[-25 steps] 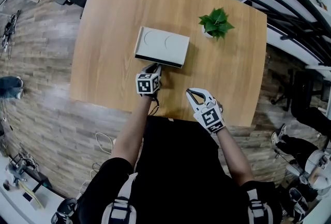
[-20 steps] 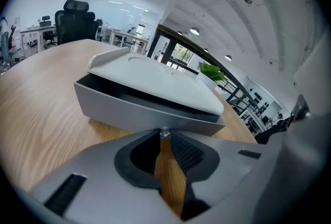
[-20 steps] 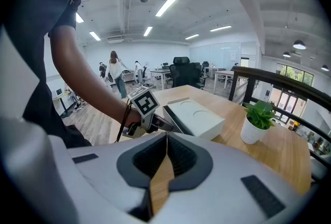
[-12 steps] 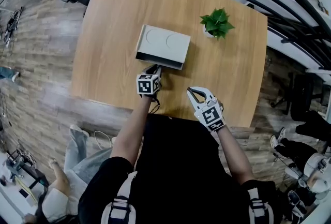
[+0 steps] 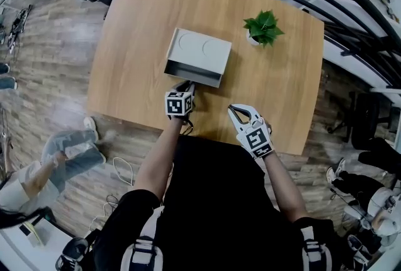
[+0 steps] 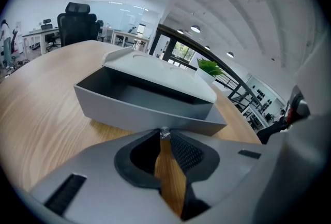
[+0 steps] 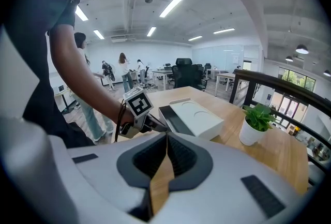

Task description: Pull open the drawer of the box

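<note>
The pale grey box (image 5: 202,49) lies mid-table, and its drawer (image 5: 187,71) sticks out of the near side with its dark inside showing. My left gripper (image 5: 187,84) meets the drawer front. In the left gripper view the open drawer (image 6: 145,109) fills the middle under the box top (image 6: 160,75), and the left gripper (image 6: 164,134) is shut on the small shiny knob (image 6: 164,131). My right gripper (image 5: 231,109) hovers over the table's near right part, shut and holding nothing; its pads (image 7: 173,153) touch. The right gripper view also shows the box (image 7: 199,117).
A small potted plant (image 5: 263,27) stands behind and to the right of the box, white-potted in the right gripper view (image 7: 256,122). The wooden table (image 5: 138,25) ends just behind my grippers. A black railing (image 5: 351,19) runs along the right; a person's legs (image 5: 69,148) cross the floor at left.
The drawer has slid out of the box toward me, its dark inside now showing. My left gripper stays on the knob. The right gripper has barely moved.
</note>
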Motion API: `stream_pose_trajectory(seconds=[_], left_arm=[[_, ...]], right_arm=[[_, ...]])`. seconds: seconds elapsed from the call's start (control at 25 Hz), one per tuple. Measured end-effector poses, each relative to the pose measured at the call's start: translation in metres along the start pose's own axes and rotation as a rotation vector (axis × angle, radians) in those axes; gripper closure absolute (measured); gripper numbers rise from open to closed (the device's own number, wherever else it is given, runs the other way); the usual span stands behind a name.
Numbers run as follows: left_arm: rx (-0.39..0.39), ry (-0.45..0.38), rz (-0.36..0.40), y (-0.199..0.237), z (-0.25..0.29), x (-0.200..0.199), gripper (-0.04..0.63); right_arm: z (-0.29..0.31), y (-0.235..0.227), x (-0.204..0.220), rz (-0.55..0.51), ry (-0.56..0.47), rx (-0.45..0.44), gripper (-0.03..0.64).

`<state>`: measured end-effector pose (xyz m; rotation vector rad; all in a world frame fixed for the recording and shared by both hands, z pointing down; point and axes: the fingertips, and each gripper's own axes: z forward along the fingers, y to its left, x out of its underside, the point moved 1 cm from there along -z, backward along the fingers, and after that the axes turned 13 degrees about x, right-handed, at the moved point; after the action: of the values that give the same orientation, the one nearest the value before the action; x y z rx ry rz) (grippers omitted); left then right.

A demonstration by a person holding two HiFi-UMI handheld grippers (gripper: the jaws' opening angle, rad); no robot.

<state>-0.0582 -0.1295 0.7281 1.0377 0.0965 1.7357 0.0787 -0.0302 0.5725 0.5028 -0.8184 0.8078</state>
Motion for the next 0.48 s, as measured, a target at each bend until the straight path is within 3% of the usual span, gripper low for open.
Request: stream_pose_trajectory(seconds=[0.48], left_arm=[[-0.019,0.000,-0.002,-0.005,-0.013,0.017,0.515]], right_arm=[[-0.010,0.000,0.005,-0.011,-0.014,0.006,0.592]])
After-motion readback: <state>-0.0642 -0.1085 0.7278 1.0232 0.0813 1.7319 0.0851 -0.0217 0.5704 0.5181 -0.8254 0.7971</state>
